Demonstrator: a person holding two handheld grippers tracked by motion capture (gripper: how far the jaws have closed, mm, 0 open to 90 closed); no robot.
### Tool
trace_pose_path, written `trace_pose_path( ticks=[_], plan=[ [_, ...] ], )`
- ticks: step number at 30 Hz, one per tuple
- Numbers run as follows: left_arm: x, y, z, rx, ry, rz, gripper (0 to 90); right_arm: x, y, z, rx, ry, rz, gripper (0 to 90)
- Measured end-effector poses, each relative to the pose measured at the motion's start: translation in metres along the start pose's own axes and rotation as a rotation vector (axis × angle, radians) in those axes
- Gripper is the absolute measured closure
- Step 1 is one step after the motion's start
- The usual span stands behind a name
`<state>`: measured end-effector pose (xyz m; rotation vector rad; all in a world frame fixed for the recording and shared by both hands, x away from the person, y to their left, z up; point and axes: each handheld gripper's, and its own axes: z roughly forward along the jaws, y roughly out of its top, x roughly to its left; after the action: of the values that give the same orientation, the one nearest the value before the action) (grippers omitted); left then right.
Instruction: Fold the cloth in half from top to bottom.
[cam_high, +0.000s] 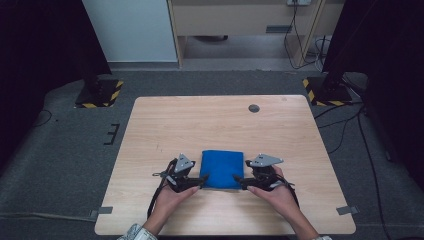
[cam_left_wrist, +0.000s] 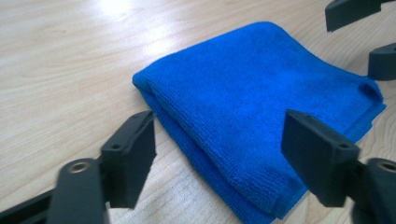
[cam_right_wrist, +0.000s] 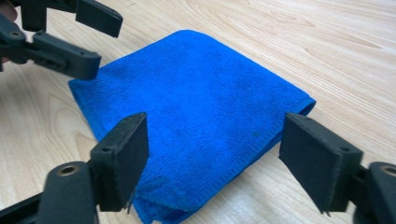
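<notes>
Wooden table (cam_high: 170, 125) bears a folded blue cloth (cam_high: 221, 169) between two wide-jawed grippers.

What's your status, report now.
Left gripper open, right gripper open, at near corners of blue cloth. Cloth folded, flat on table. Nothing in the way.

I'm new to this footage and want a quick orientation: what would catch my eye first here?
The folded blue cloth stands out at once, lying flat on the near half of the pale wooden table. A hand-held black gripper flanks it on each side: the left gripper and the right gripper, both with jaws open at its near corners, neither pressing on it.
</notes>
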<state>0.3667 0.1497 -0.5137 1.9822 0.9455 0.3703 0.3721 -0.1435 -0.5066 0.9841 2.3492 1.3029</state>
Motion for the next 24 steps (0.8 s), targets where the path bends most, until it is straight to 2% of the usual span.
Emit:
trace_pose_path(
  ticks=[4, 11, 24],
  plan=[
    [0.000, 0.000, 0.000, 0.003, -0.002, 0.006, 17.4, -0.002, -0.001, 0.001, 0.019, -0.014, 0.004, 17.6],
    [0.004, 0.001, -0.001, -0.003, -0.006, 0.009, 11.6, -0.005, 0.000, -0.001, 0.011, -0.019, 0.008, 12.9],
    [0.016, 0.001, -0.007, -0.012, 0.019, 0.004, 8.9, -0.020, -0.002, -0.009, -0.001, -0.048, 0.034, 11.7]
  ],
)
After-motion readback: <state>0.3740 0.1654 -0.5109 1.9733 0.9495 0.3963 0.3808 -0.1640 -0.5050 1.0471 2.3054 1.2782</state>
